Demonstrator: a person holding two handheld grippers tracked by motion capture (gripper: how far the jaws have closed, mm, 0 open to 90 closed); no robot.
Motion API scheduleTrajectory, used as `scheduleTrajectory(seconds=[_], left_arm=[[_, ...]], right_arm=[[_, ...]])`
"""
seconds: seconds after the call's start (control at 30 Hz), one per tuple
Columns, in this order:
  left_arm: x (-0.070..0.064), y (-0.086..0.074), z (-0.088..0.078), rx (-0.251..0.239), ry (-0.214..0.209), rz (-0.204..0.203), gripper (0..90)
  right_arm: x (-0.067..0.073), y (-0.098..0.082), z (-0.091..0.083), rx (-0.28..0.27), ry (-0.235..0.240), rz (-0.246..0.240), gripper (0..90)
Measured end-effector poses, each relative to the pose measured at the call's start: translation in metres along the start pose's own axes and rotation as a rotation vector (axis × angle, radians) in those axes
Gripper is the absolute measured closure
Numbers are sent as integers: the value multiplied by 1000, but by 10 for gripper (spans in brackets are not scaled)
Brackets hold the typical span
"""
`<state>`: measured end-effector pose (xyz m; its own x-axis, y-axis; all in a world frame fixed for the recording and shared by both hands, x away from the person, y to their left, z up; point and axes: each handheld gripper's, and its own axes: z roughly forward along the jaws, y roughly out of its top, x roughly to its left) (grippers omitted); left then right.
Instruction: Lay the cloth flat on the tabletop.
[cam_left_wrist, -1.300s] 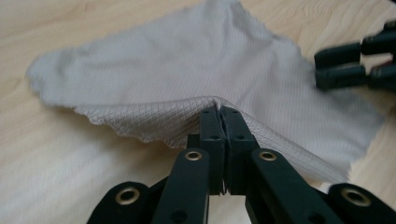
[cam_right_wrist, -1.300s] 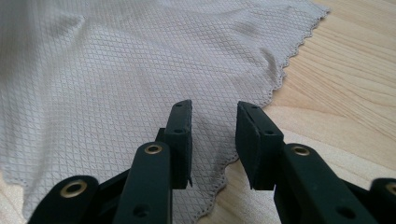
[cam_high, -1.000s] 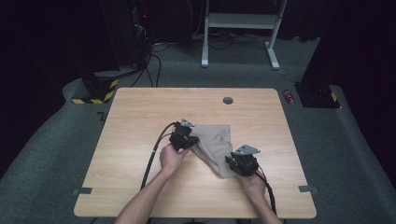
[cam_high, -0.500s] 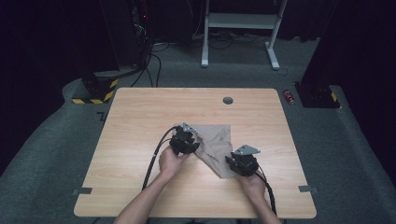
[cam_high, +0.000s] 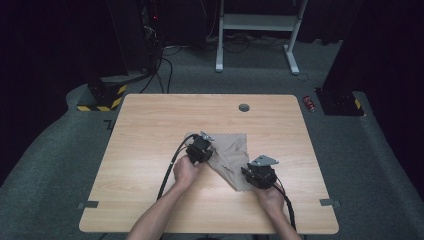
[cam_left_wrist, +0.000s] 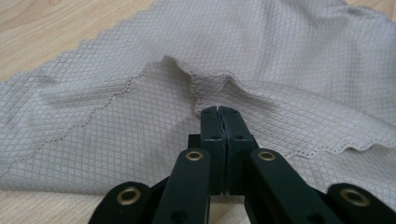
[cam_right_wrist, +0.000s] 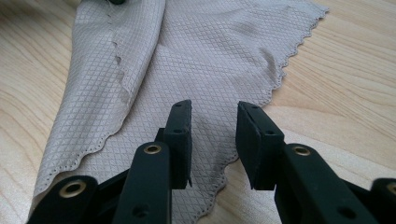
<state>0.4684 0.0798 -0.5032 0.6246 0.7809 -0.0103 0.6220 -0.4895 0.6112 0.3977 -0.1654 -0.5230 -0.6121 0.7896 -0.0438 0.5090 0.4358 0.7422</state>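
Observation:
A beige diamond-weave cloth (cam_high: 231, 150) lies partly folded on the wooden table (cam_high: 150, 125). My left gripper (cam_high: 204, 150) is at the cloth's left edge. Its jaws have just been closing and now stand together (cam_left_wrist: 218, 111), pinching a raised pucker of the folded cloth (cam_left_wrist: 280, 56) at their tips. My right gripper (cam_high: 251, 174) sits at the cloth's near right corner. Its jaws (cam_right_wrist: 212, 109) are apart, low over the scalloped edge of the cloth (cam_right_wrist: 210, 51), and the pads press on nothing.
A round grommet hole (cam_high: 244, 107) sits near the table's far edge. Cables trail from both grippers toward the near edge. Beyond the table stand a white table frame (cam_high: 255, 30) and dark equipment stands on grey carpet.
The left hand has shifted slightly to the right at the cloth's left edge, and the cloth there looks a little more bunched. The right hand has not moved.

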Motion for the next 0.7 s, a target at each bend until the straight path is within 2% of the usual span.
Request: scheduleTrajectory(seconds=[0.17, 0.37, 0.53, 0.7], left_arm=[[1, 1, -12, -34, -20, -2, 897], [4, -6, -44, -93, -43, 3, 897], [5, -28, -71, -124, -65, -4, 897], [7, -59, -92, -153, -51, -23, 897]], right_arm=[[0, 0, 0, 1, 0, -1, 660], [0, 0, 0, 0, 0, 0, 659], [0, 0, 0, 1, 0, 2, 659], [0, 0, 0, -1, 0, 1, 659]])
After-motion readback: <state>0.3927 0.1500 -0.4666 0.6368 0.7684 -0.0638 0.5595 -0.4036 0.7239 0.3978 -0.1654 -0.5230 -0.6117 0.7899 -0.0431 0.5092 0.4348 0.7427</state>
